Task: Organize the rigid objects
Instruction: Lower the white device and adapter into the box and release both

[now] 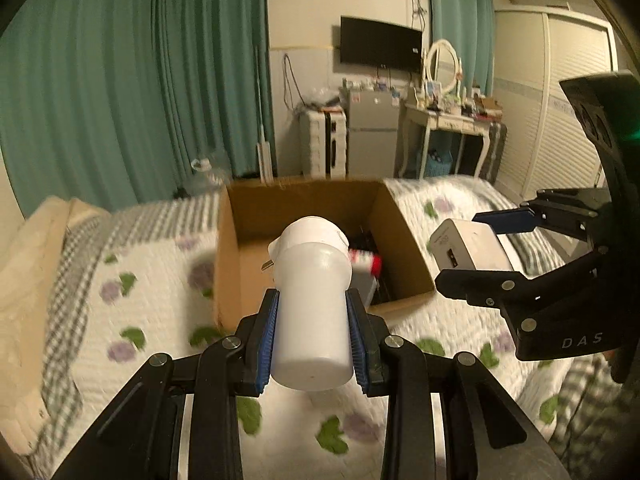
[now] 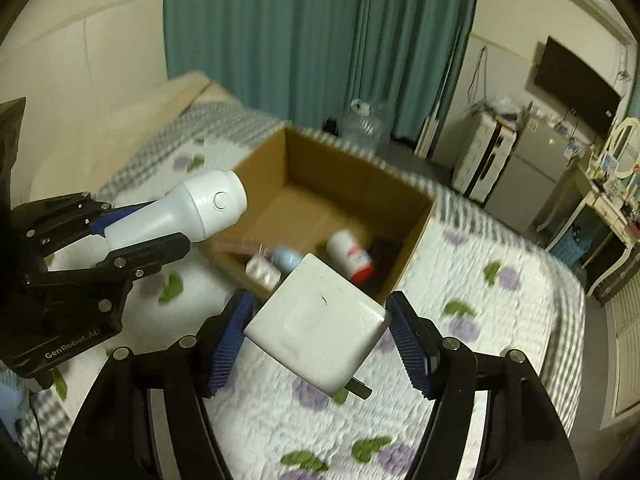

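Observation:
My left gripper (image 1: pixel 312 336) is shut on a white handheld device (image 1: pixel 314 300) with a round button, held above the bed near the open cardboard box (image 1: pixel 228 264). The device also shows in the right wrist view (image 2: pixel 188 212). My right gripper (image 2: pixel 320 340) is shut on a white power adapter (image 2: pixel 320 320) with a plug pin, held just before the box (image 2: pixel 416 216). The adapter also shows in the left wrist view (image 1: pixel 468 250). Inside the box lie a red-capped white bottle (image 2: pixel 350 258), a light blue item (image 2: pixel 286 258) and dark objects.
The box stands on a bed with a white floral quilt (image 2: pixel 460 360). Teal curtains (image 1: pixel 140 80) hang behind. A large water jug (image 2: pixel 366 124), a small fridge (image 1: pixel 370 136), a dressing table (image 1: pixel 452 128) and a wardrobe (image 1: pixel 560 100) stand beyond the bed.

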Available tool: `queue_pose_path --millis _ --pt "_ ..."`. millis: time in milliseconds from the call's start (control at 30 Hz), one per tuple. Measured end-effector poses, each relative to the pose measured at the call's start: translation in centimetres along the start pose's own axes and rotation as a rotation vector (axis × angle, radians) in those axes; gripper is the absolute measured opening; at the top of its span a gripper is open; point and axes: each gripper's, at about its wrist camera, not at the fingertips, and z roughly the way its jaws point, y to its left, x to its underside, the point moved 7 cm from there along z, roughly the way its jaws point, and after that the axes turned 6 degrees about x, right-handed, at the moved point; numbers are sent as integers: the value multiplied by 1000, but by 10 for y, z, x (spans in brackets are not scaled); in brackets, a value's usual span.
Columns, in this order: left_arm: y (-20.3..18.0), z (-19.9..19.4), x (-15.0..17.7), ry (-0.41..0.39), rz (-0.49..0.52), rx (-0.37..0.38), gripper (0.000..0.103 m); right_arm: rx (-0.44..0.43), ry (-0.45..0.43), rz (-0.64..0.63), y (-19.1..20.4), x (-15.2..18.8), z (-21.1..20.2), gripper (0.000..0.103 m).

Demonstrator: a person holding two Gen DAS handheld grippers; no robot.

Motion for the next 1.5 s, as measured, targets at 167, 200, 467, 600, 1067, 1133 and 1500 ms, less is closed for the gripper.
queue_pose_path --millis 167,200,467,600,1067,1133,1500 --pt "15 0 -37 -49 15 -31 32 24 -84 24 -9 -41 -8 69" --pt "17 2 -44 -56 16 -34 32 34 -101 25 -11 -49 -8 69" --pt "39 60 -75 -32 14 -27 32 76 -119 69 -32 -82 19 69" --pt "44 101 -63 7 -20 -6 33 83 -89 84 -40 -84 39 69" --pt "61 109 -48 27 -11 -47 61 71 -51 92 -38 -81 77 69" --pt "69 104 -47 30 -29 -54 63 72 -40 93 -36 -83 90 69" --pt "89 69 -30 -1 -38 -122 64 113 71 70 -7 -73 182 70"
